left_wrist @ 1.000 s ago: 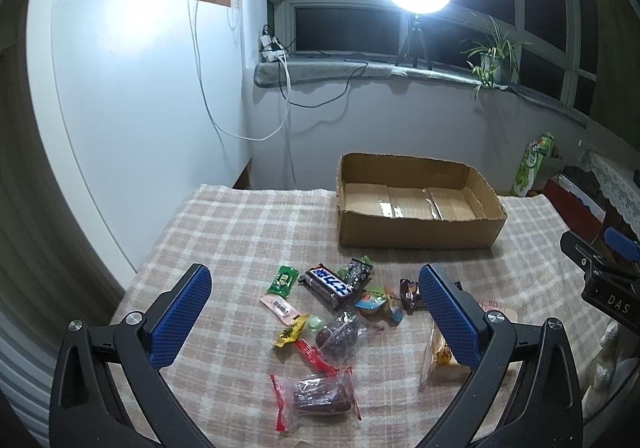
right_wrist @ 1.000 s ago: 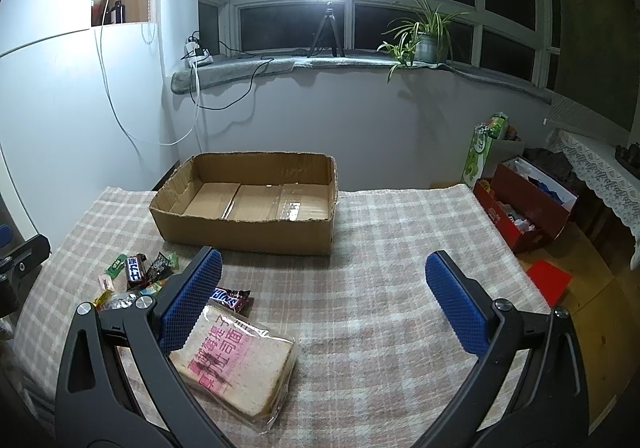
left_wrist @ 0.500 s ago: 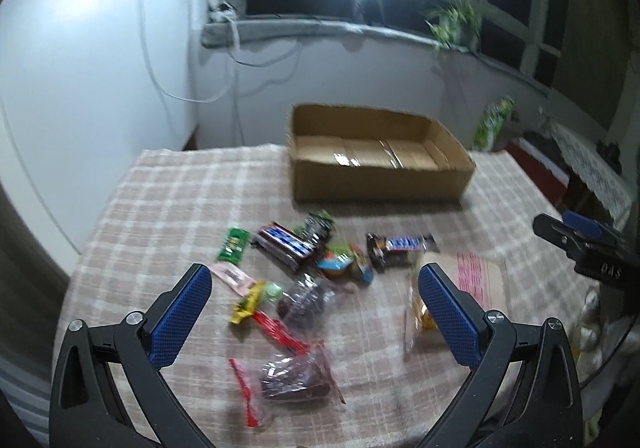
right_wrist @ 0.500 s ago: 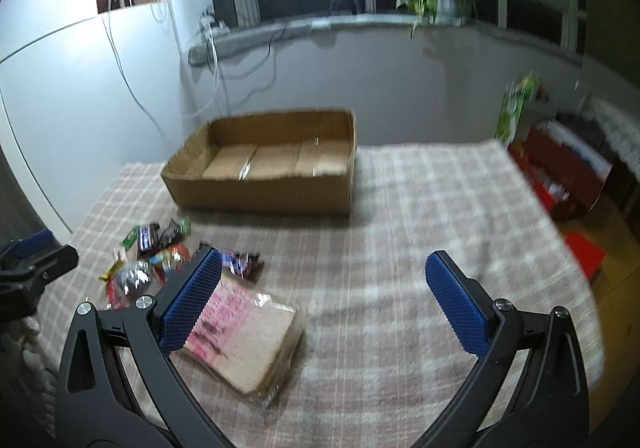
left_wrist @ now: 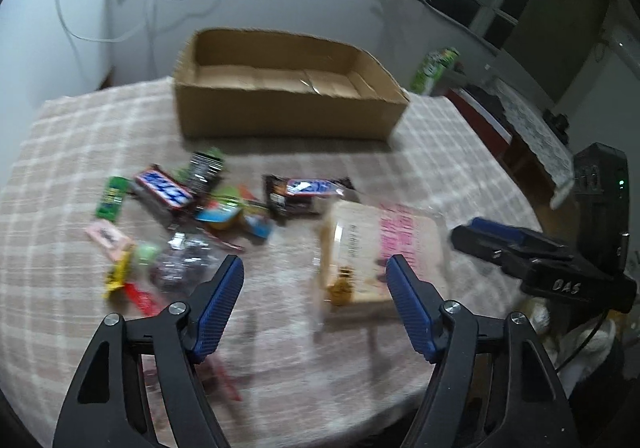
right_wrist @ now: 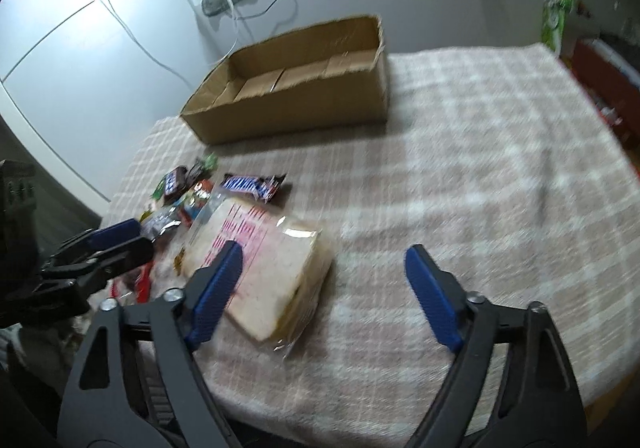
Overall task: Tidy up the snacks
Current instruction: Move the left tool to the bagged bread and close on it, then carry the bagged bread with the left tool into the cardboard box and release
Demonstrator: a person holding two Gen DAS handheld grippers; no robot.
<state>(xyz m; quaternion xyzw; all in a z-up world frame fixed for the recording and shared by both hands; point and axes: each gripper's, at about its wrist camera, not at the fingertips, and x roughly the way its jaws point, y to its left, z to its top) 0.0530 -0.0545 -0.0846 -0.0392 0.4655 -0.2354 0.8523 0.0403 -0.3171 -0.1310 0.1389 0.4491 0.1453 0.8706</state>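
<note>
The left tongs (left_wrist: 314,280) are hanging over the checked cloth of the worktop (left_wrist: 420,151), their blue pads closing with nothing between them but bare cloth. The right tongs (right_wrist: 324,268) are pointing down at the same worktop; they too are closing and gripping nothing, though the left pad is showing in front of the bagged bread (right_wrist: 272,260), so whether it is touching the bag cannot be told.

The bread is lying flat in its clear wrapper with pink print, between the two tongs and near the front of the worktop. Just beyond it a dark chocolate bar (left_wrist: 306,189) with a blue label is lying across the cloth. To the left of that, a heap of small snacks is sitting close together: a second chocolate bar (left_wrist: 162,189), a green packet (left_wrist: 112,197), a pink packet (left_wrist: 106,236), a yellow sweet (left_wrist: 118,274) and a clear bag of dark sweets (left_wrist: 180,268).

A shallow cardboard box (left_wrist: 280,119) is standing open at the far side of the worktop, well apart from the snacks, showing only its folded bottom flaps inside. Both views are blurring.
</note>
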